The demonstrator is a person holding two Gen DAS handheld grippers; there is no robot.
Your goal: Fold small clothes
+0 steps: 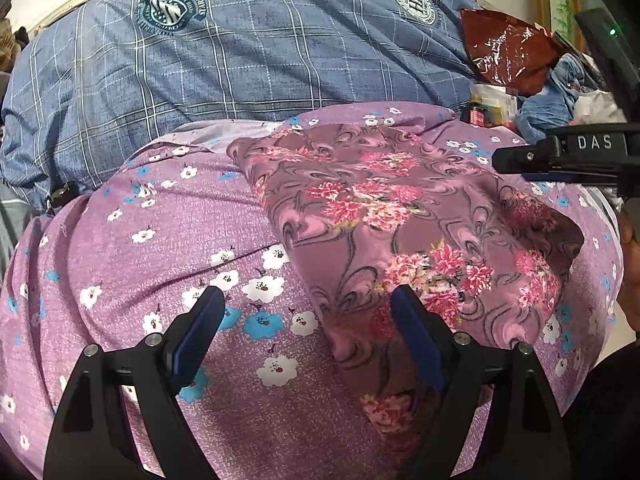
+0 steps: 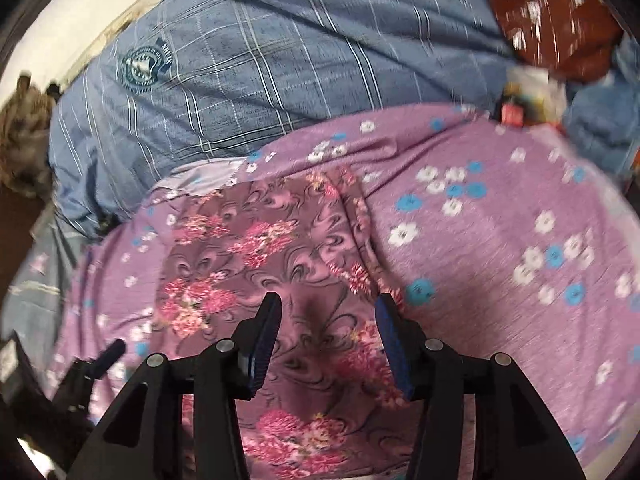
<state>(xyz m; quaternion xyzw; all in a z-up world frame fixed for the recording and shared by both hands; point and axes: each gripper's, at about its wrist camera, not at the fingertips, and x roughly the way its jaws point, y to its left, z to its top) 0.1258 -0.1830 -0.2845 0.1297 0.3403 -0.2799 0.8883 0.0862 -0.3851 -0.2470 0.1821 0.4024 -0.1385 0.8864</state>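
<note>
A small mauve garment with pink flowers (image 1: 400,216) lies folded flat on a purple cloth printed with white and blue flowers (image 1: 160,240). My left gripper (image 1: 308,304) is open and empty, hovering over the garment's near left edge. My right gripper (image 1: 520,160) reaches in from the right above the garment. In the right wrist view, the right gripper (image 2: 328,312) is open and empty just above the same garment (image 2: 248,248). The left gripper (image 2: 108,354) shows at the lower left there.
A blue checked sheet with round crests (image 1: 240,60) covers the bed behind the purple cloth (image 2: 500,220). A dark red foil bag (image 1: 508,48), blue clothes (image 1: 560,92) and small boxes lie at the far right. A wall edge runs along the back.
</note>
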